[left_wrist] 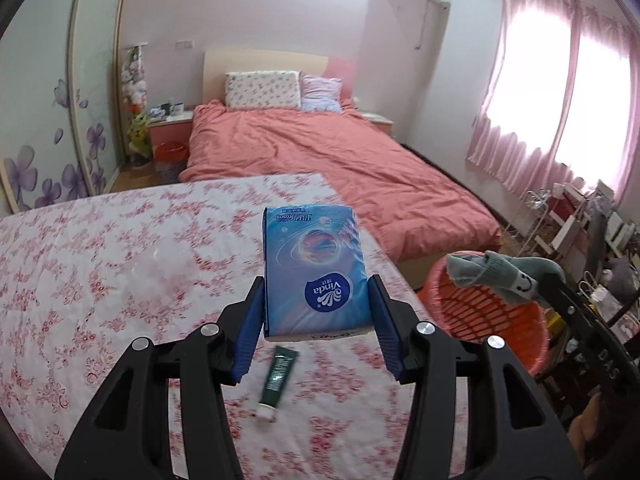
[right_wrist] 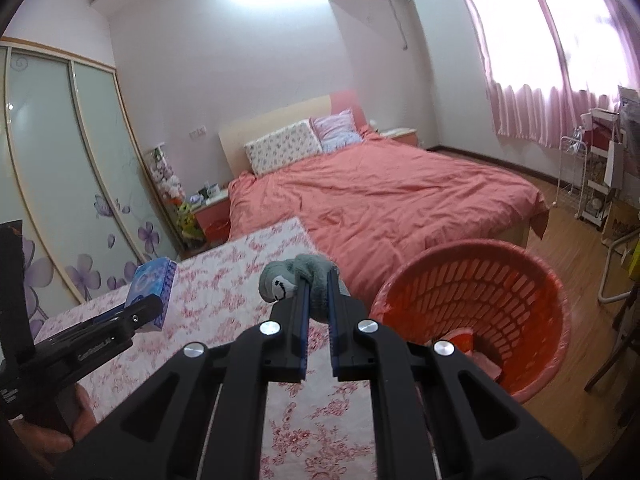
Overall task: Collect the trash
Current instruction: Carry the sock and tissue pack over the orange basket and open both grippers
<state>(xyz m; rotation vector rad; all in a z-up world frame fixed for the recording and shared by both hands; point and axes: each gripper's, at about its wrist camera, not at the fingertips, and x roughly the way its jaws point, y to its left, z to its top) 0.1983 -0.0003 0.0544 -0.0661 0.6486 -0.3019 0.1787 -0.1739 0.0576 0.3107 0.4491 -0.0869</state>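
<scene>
the orange basket (right_wrist: 516,280) stands off the table's right edge, on the wood floor (right_wrist: 576,240). its wall is a lattice of slots, and low inside lie a red scrap (right_wrist: 460,336) and a pinkish piece (right_wrist: 486,362) beside it; what they are is hard to tell. in the left wrist view the same basket (left_wrist: 480,308) shows behind the right gripper's arm.

the table (left_wrist: 100,280) wears a white cloth with a red flower print. a dark green tube (left_wrist: 278,376) with a white cap lies flat on it, just below the left gripper. beyond the table is a bed (left_wrist: 320,152) with a coral cover and two pillows (left_wrist: 262,90), a wardrobe (right_wrist: 72,160) with purple flowers on frosted doors, pink curtains (left_wrist: 560,80) over a bright window, and a nightstand (left_wrist: 170,128).

the left gripper (left_wrist: 316,300) pinches a blue tissue pack (left_wrist: 314,272) by its long sides, lifted clear of the cloth, the white-on-blue logo upside down toward the camera. the right gripper (right_wrist: 316,280) has its fingers pressed nearly together on a grey sock (right_wrist: 296,272) with a small stitched face, bunched at the tips and held above the table's right side, near the basket rim.
</scene>
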